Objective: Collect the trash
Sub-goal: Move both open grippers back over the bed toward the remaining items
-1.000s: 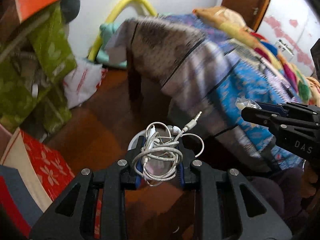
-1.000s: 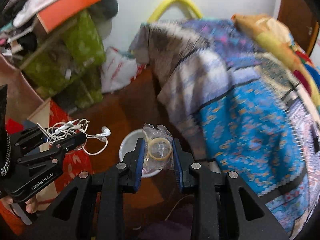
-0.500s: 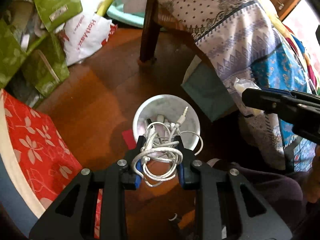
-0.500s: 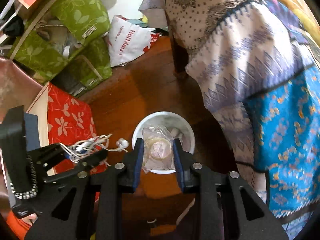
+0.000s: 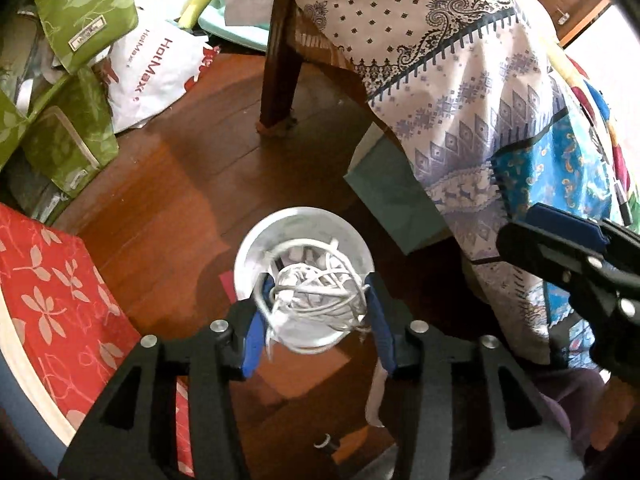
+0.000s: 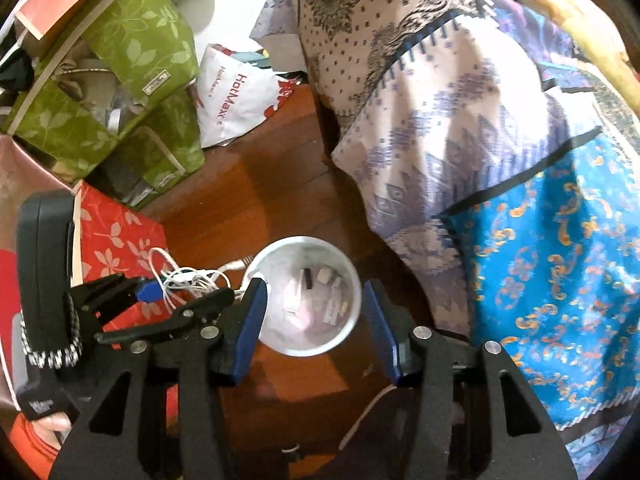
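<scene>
step: drop trash in bin | my left gripper (image 5: 316,312) jaws just opening, earphones (image 5: 316,292) loose between them above bin (image 5: 244,264) | my right gripper (image 6: 312,312) opening, empty | tip: hold both over rim, cord tail at 9 o'clock may snag

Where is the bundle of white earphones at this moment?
In the left wrist view the white earphones hang between the left gripper's opened blue pads, directly above the white bin on the wooden floor.
</scene>
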Available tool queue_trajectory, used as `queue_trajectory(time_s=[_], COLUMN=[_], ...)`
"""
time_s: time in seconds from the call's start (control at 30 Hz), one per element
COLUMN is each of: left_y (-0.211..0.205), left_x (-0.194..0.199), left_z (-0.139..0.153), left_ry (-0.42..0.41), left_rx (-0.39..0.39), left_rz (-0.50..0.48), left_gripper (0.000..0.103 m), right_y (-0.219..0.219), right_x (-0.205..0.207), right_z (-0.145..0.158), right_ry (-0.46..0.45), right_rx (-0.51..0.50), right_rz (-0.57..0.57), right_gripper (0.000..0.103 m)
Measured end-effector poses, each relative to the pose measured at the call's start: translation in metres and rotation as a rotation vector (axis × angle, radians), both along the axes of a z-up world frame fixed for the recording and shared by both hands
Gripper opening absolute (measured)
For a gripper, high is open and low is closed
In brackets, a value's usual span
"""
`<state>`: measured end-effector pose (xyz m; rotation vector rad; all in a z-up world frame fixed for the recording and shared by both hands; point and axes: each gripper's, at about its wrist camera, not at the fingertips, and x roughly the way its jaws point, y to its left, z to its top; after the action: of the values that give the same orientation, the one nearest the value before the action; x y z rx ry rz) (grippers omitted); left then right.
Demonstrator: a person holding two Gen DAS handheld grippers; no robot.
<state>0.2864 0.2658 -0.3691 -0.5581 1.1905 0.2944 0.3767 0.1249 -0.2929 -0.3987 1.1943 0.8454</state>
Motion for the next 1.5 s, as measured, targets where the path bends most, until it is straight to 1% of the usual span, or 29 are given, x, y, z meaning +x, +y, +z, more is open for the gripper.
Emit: queue_trajectory(time_s=[0.07, 0.33, 0.5, 0.7, 0.83, 0.97, 1.1, 1.23, 1.3, 1.5], left_y=[-0.002, -0.013, -0.026, -0.054, -0.081, -0.111, -0.14, -0.179, -0.196, -0.246], left_x=[-0.001, -0.011, -0.021, -0.027, -0.022, -0.009, 0.011, 0.035, 0.046, 0.085], left_z=[0.006, 0.044, 0.082, 0.142, 0.178, 0.205, 0.22, 0.228, 0.229, 0.22], left_ry=[-0.01, -0.047, -0.101, -0.204, -0.27, -0.327, -0.354, -0.37, -0.372, -0.367], left_rx=[-0.013, 0.056, 0.121, 0.207, 0.248, 0.276, 0.267, 0.286, 0.295, 0.279], left_rz=[-0.008, -0.02, -0.024, -0.041, -0.065, -0.108, -0.155, -0.219, -0.25, -0.347], left_gripper=[0.045, 0.045, 0.045, 0.045, 0.045, 0.045, 0.045, 0.045, 0.045, 0.045], right_y=[-0.004, -0.027, -0.045, -0.078, -0.106, -0.139, -0.177, -0.219, -0.237, -0.294], right_x=[-0.001, -0.008, -0.014, -0.015, -0.011, -0.005, 0.004, 0.014, 0.02, 0.044], right_z=[0.005, 0.032, 0.058, 0.097, 0.119, 0.136, 0.151, 0.164, 0.168, 0.167], right_ry=[-0.008, -0.041, -0.077, -0.147, -0.203, -0.245, -0.273, -0.314, -0.325, -0.352], right_rx=[0.005, 0.055, 0.103, 0.181, 0.211, 0.238, 0.249, 0.258, 0.254, 0.218], right_rz=[0.002, -0.004, -0.024, -0.068, -0.114, -0.159, -0.204, -0.256, -0.279, -0.361], right_gripper=[0.047, 0.047, 0.047, 0.047, 0.047, 0.047, 0.047, 0.047, 0.047, 0.047])
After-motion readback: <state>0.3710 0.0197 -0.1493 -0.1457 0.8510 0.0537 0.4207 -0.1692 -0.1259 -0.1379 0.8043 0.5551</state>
